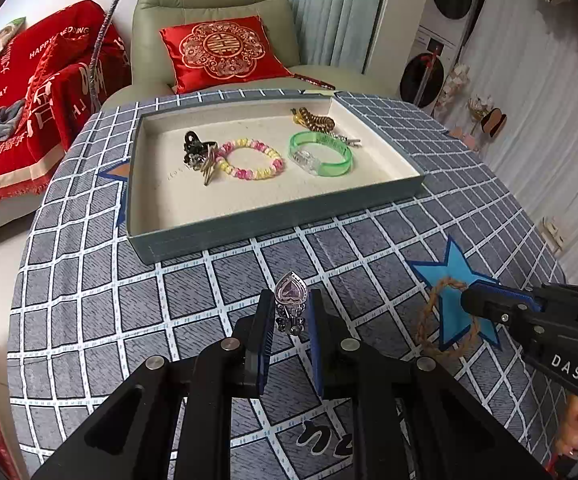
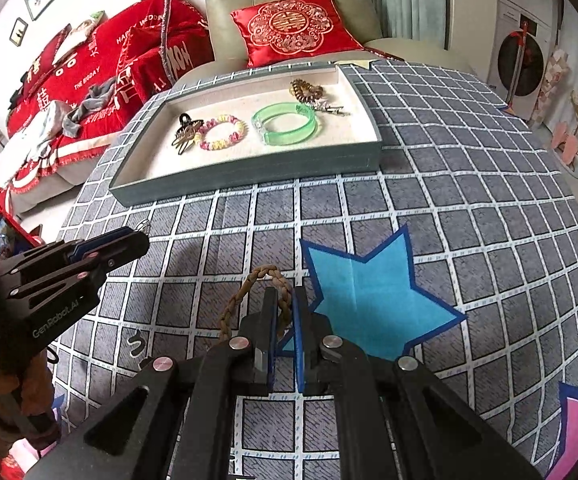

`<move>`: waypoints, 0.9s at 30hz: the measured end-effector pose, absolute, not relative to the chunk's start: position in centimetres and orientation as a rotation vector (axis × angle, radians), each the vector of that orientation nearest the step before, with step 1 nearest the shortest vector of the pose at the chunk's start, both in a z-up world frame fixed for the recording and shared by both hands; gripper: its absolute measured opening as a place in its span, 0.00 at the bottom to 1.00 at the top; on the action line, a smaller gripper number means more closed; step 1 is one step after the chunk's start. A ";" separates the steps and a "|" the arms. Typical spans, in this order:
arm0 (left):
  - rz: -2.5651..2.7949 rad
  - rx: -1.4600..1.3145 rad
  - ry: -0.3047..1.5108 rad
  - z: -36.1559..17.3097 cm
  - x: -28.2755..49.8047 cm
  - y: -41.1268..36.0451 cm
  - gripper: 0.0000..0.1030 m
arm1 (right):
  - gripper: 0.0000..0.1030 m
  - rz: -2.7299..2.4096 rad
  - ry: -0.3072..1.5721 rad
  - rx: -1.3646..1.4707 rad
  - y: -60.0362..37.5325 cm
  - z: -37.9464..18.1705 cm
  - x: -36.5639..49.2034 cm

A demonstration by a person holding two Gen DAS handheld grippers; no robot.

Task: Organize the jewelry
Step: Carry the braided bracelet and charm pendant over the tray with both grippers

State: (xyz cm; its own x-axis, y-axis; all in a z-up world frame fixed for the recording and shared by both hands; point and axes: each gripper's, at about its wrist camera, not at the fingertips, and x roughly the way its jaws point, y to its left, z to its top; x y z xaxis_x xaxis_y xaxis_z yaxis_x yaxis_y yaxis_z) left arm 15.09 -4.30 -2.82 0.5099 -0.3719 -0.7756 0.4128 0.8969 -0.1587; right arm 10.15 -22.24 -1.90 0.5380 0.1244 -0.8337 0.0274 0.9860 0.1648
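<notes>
My left gripper (image 1: 289, 300) is shut on a silver hair clip with a purple heart stone (image 1: 291, 292), held above the checked tablecloth. My right gripper (image 2: 285, 296) is shut on a brown braided cord bracelet (image 2: 245, 296), whose loop hangs to the left of the pads; in the left wrist view the same bracelet (image 1: 429, 320) hangs over a blue star patch. Beyond both stands a shallow grey tray (image 1: 273, 224) with a cream lining. It holds a black claw clip (image 1: 195, 148), a pink-and-yellow bead bracelet (image 1: 249, 158), a green translucent bangle (image 1: 321, 154) and a brown coiled hair tie (image 1: 317, 120).
The table wears a grey checked cloth (image 2: 469, 168) with blue star patches (image 2: 373, 300). Behind it stand a green armchair (image 1: 213, 4) with a red cushion (image 1: 221, 52), and a sofa under a red blanket (image 1: 29, 92). A washing machine (image 2: 525, 60) is at the far right.
</notes>
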 end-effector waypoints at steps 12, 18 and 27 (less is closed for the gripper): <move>-0.480 0.035 0.887 -1.4 15.1 -3.5 0.30 | 0.08 0.070 0.986 0.158 -22.1 -0.7 11.0; -0.488 0.028 0.871 -0.7 15.2 -3.5 0.30 | 0.08 0.079 0.982 0.177 -22.2 -0.3 11.9; -0.489 0.028 0.852 0.0 15.7 -3.1 0.30 | 0.08 0.094 0.964 0.181 -22.2 0.7 13.1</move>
State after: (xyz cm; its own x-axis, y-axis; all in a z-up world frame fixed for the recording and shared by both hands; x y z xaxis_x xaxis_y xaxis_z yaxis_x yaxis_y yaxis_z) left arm 15.73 -3.15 0.03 0.5551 -0.4027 -0.7278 0.4245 0.8896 -0.1685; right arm 13.09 -22.17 0.72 0.5679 0.1599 -0.8074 0.0012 0.9808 0.1950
